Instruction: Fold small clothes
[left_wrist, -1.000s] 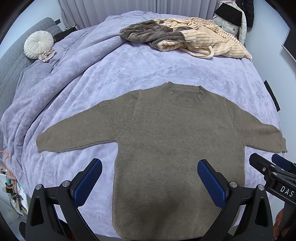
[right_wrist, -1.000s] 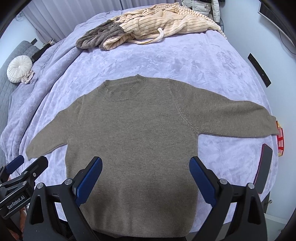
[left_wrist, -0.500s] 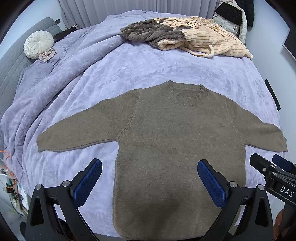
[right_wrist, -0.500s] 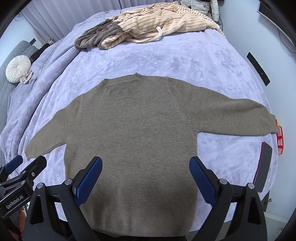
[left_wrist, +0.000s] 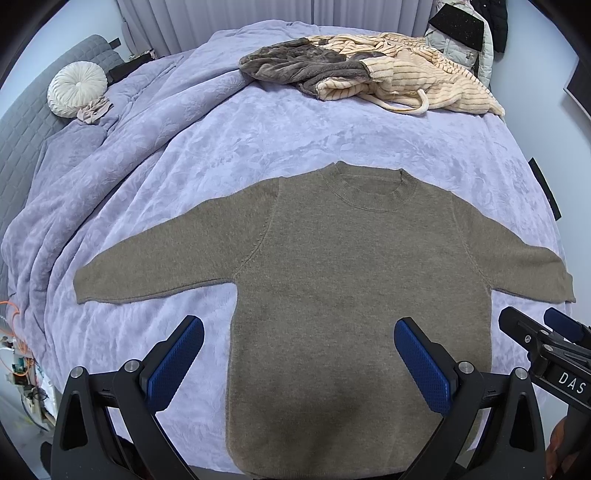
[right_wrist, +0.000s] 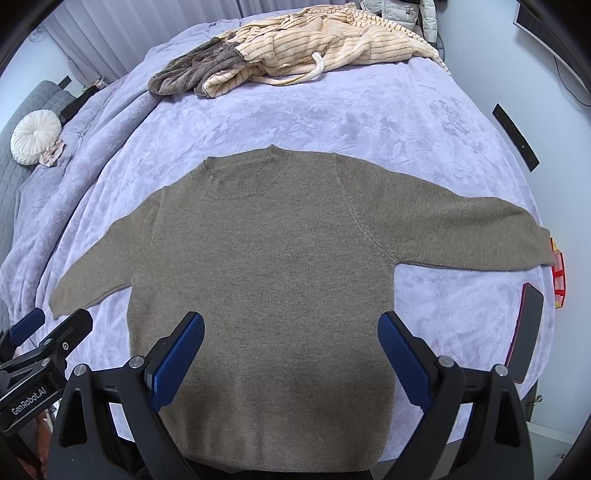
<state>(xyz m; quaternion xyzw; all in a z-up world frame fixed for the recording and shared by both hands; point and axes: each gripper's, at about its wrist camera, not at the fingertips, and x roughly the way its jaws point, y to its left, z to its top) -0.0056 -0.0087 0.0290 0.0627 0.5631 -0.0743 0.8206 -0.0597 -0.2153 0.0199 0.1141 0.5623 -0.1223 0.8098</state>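
An olive-brown knit sweater (left_wrist: 354, 280) (right_wrist: 266, 266) lies flat, face up, on a lavender bedspread (left_wrist: 288, 136) (right_wrist: 369, 110), both sleeves spread out sideways and the round collar pointing away. My left gripper (left_wrist: 299, 362) hovers open above the sweater's lower left part, holding nothing. My right gripper (right_wrist: 291, 360) is open too, above the lower middle of the body, with nothing between its blue pads. Each gripper shows at the edge of the other's view.
A pile of cream striped and grey-brown fleece clothes (left_wrist: 369, 74) (right_wrist: 288, 55) lies at the far end of the bed. A round white cushion (left_wrist: 77, 92) (right_wrist: 35, 136) sits far left. A dark phone-like slab (right_wrist: 526, 332) lies at the bed's right edge.
Both views have shifted very slightly back; the sweater sits a touch lower in frame. Sweater and grippers are otherwise unchanged.
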